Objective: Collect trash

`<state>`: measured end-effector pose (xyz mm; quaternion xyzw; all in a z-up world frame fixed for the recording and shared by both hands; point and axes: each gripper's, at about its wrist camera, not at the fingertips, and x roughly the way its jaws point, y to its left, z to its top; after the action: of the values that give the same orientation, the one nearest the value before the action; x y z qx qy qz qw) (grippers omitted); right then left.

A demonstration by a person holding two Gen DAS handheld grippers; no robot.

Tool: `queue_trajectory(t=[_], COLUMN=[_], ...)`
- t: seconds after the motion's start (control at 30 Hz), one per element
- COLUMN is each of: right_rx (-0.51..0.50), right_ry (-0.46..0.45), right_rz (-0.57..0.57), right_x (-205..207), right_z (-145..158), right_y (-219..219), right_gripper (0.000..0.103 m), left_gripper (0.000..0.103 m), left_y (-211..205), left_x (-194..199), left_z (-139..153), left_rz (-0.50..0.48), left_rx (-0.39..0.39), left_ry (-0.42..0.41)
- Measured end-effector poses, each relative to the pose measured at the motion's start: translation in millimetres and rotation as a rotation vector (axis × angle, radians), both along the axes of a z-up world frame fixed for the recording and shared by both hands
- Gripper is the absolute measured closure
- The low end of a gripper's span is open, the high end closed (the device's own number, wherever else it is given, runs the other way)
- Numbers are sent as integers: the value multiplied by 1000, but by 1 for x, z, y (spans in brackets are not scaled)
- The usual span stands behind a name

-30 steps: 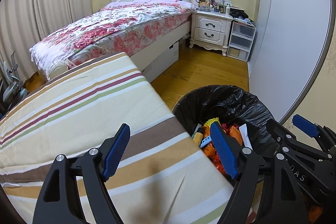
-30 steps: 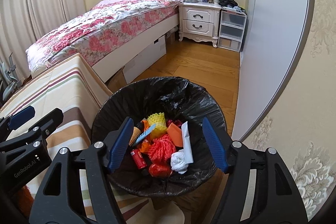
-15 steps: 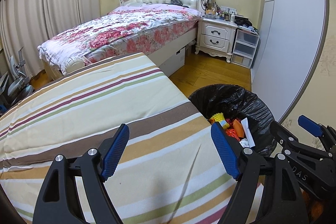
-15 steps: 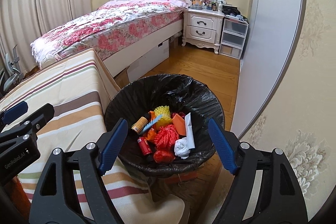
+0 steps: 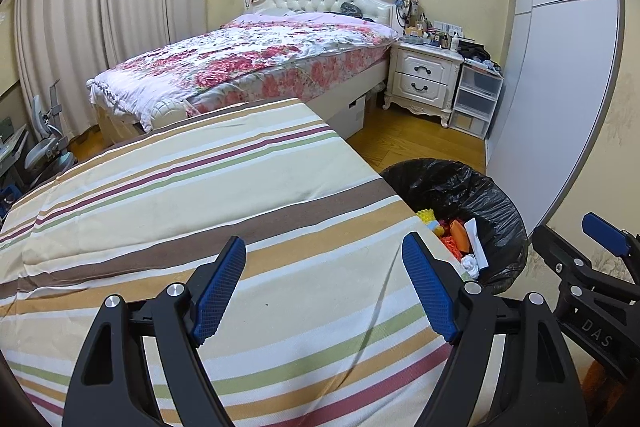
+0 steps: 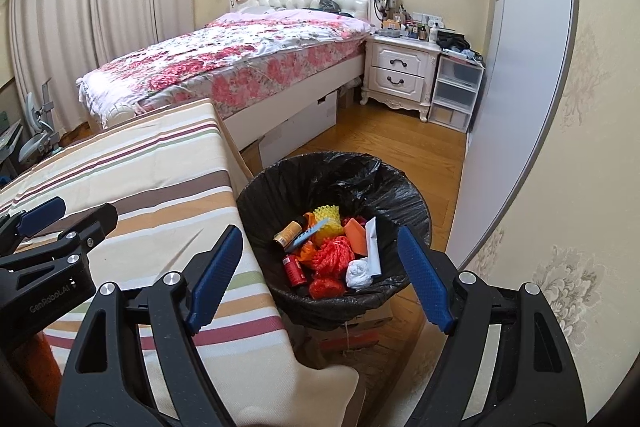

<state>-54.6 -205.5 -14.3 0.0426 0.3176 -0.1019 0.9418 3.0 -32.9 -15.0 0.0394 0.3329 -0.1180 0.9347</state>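
Left wrist view: the left gripper (image 5: 324,291) is hovering over the striped bench (image 5: 200,211), fingers spread apart and holding nothing, with the trash bin (image 5: 500,195) sitting just off the bench's right edge.

Right wrist view: the right gripper (image 6: 320,275) is hanging above the bin (image 6: 404,187), fingers wide apart and empty, with the trash (image 6: 332,255) lying inside it.

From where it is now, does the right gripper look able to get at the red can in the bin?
Probably yes. The right gripper is open and faces the bin; the red can lies exposed on top of the trash, nothing between.
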Motion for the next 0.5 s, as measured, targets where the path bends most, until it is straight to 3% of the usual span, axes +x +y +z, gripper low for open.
queue_trajectory(t=[0.5], right_rx=[-7], right_ry=[-23], right_rz=[7], right_x=[-7], right_z=[8], right_y=[4], right_gripper=[25], left_gripper=[25], left_y=[4], left_x=[-7], left_z=[2], left_rz=[4], left_rx=[-4], left_ry=[-6])
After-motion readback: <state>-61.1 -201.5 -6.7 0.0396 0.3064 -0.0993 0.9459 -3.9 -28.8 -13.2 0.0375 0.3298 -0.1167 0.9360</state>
